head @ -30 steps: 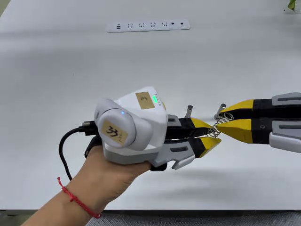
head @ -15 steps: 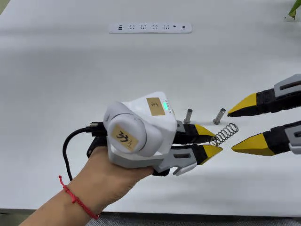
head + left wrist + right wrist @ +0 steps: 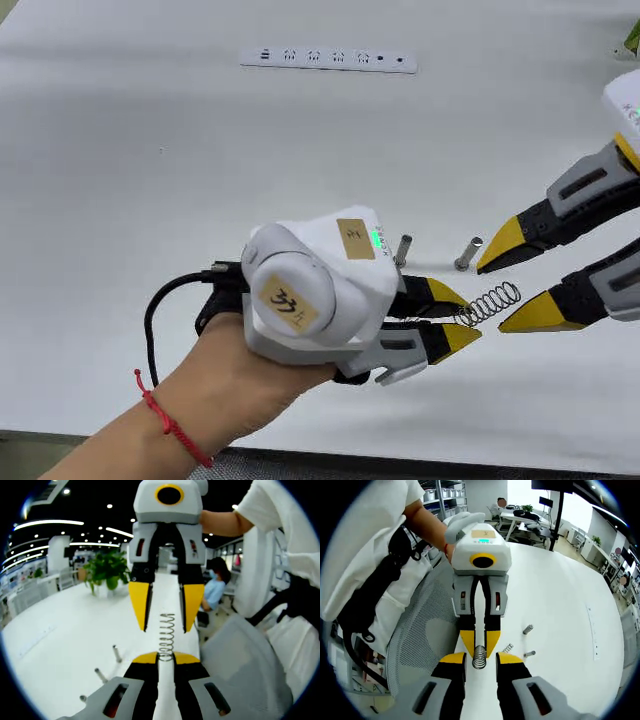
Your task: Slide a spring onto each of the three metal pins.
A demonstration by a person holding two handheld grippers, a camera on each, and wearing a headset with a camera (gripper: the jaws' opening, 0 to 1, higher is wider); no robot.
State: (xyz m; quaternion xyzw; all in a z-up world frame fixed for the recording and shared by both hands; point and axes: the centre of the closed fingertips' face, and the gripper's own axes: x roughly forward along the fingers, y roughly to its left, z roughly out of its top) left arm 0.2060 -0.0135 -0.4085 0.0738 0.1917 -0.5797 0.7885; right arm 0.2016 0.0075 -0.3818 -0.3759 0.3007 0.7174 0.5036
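Observation:
A small wire spring (image 3: 492, 304) sticks out sideways from my left gripper (image 3: 468, 318), which is shut on its near end. My right gripper (image 3: 490, 299) faces it from the right, open, one jaw on each side of the spring's free end and apart from it. In the left gripper view the spring (image 3: 166, 636) rises from my shut jaws between the right gripper's yellow fingertips (image 3: 141, 605). Two metal pins (image 3: 402, 250) (image 3: 467, 253) stand on the white table just behind the grippers. The right gripper view shows the spring (image 3: 479, 657) end-on, and a coiled piece (image 3: 507, 648) near two pins (image 3: 527, 629).
The white table (image 3: 150, 200) stretches wide and bare to the left. A white power strip (image 3: 328, 60) lies at the far edge. A black cable (image 3: 165, 305) trails from the left gripper toward the table's near edge. Beyond the table, a plant (image 3: 105, 570) stands.
The right gripper was shut on the spring's far end, then opened and drew back to the right. The left gripper kept the spring and shifted slightly right and down.

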